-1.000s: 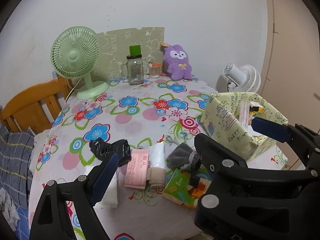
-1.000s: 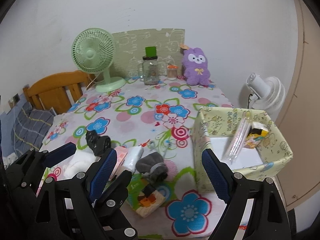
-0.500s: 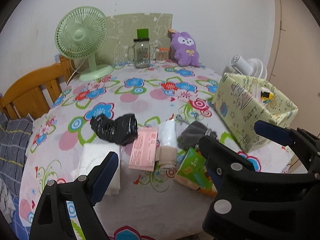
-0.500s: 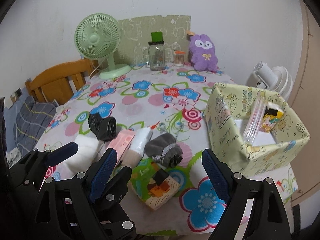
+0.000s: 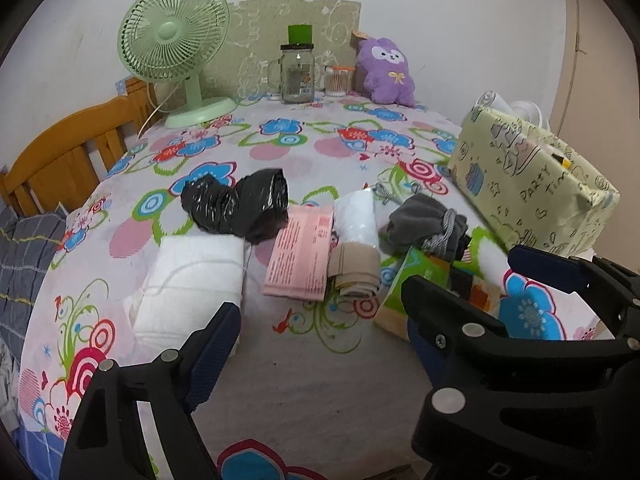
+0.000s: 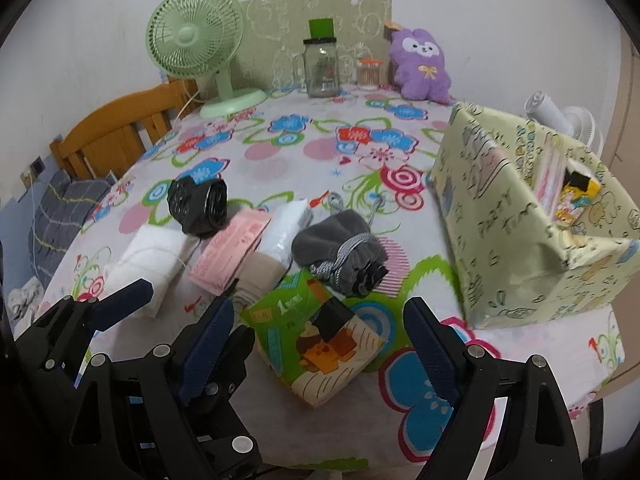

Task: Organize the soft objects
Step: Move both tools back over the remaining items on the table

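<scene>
Soft items lie in a row near the table's front: a white folded towel [image 5: 192, 280], a black plastic bag roll [image 5: 236, 208], a pink packet [image 5: 300, 256], a white packet [image 5: 356, 216], a beige roll [image 5: 354, 270], a grey rolled sock bundle [image 6: 340, 252] and a green tissue pack [image 6: 316, 336]. My left gripper [image 5: 316, 336] is open and empty, low in front of the pink packet. My right gripper [image 6: 316, 340] is open and empty, its fingers either side of the tissue pack. The yellow-green patterned box [image 6: 520, 220] stands at the right.
A green desk fan [image 5: 180, 48], a glass jar [image 5: 298, 74], a small cotton-swab jar [image 5: 336, 80] and a purple plush [image 5: 386, 72] stand along the back wall. A white fan [image 6: 560, 116] is behind the box. A wooden bed frame [image 5: 60, 156] lies left of the table.
Both grippers have dropped lower and moved closer to the row of soft items; the items look larger. Both stay open and empty.
</scene>
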